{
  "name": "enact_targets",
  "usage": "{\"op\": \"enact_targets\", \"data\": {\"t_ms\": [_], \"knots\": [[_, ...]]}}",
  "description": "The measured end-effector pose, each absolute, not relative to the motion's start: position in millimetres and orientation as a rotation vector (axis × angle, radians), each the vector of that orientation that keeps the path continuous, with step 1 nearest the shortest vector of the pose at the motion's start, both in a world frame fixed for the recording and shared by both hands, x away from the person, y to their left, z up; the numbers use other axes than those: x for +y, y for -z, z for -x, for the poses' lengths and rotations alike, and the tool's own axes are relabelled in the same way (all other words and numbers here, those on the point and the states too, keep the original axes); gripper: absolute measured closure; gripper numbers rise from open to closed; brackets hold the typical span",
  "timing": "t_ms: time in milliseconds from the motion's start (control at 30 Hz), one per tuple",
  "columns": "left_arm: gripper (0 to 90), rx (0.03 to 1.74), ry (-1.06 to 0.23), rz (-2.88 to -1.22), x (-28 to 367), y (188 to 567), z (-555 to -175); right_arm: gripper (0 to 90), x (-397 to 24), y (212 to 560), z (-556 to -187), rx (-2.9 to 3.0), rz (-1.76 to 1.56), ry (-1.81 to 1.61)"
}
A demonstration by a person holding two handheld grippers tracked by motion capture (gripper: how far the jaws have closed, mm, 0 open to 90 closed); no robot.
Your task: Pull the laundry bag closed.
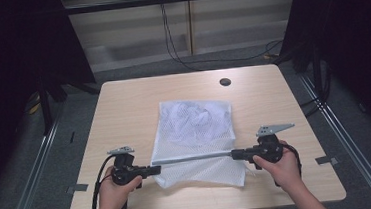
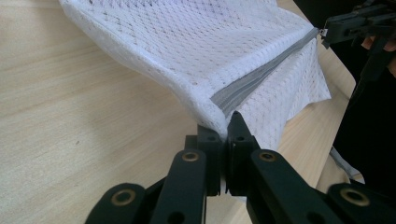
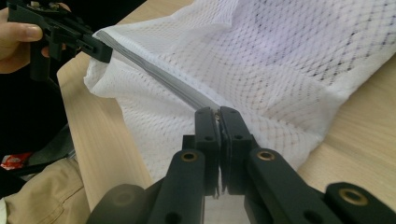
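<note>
A white mesh laundry bag (image 1: 196, 134) lies on the wooden table (image 1: 123, 104), with a grey zipper (image 1: 193, 158) running across its near part. My left gripper (image 1: 154, 170) is shut on the bag's left end of the zipper (image 2: 243, 91), pinching the white fabric (image 2: 210, 51). My right gripper (image 1: 233, 154) is shut on the zipper's right end, likely its pull (image 3: 217, 112). The zipper is stretched taut between them and lifted slightly off the table. The bag (image 3: 289, 60) holds something pale inside, dimly visible through the mesh.
A dark round grommet (image 1: 225, 82) sits near the table's far edge. Black curtains hang at both sides, and cables trail on the floor beyond the table. The person's hands (image 1: 284, 169) hold the grippers near the front edge.
</note>
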State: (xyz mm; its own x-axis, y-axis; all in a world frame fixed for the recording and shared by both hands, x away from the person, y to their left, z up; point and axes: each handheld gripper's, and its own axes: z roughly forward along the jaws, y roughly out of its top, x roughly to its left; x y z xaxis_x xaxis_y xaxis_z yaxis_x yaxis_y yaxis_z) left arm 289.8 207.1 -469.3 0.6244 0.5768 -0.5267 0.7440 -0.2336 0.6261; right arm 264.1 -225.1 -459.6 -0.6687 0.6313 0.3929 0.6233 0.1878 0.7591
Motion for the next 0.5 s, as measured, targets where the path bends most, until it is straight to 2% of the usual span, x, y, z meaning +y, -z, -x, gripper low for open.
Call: {"op": "enact_targets", "data": {"t_ms": [500], "knots": [[87.4, 1.049, 0.225, -1.922, 208.3, 468.8, -289.1, 87.1, -227.0, 458.6, -264.2, 2.424, -1.276, -1.516]]}}
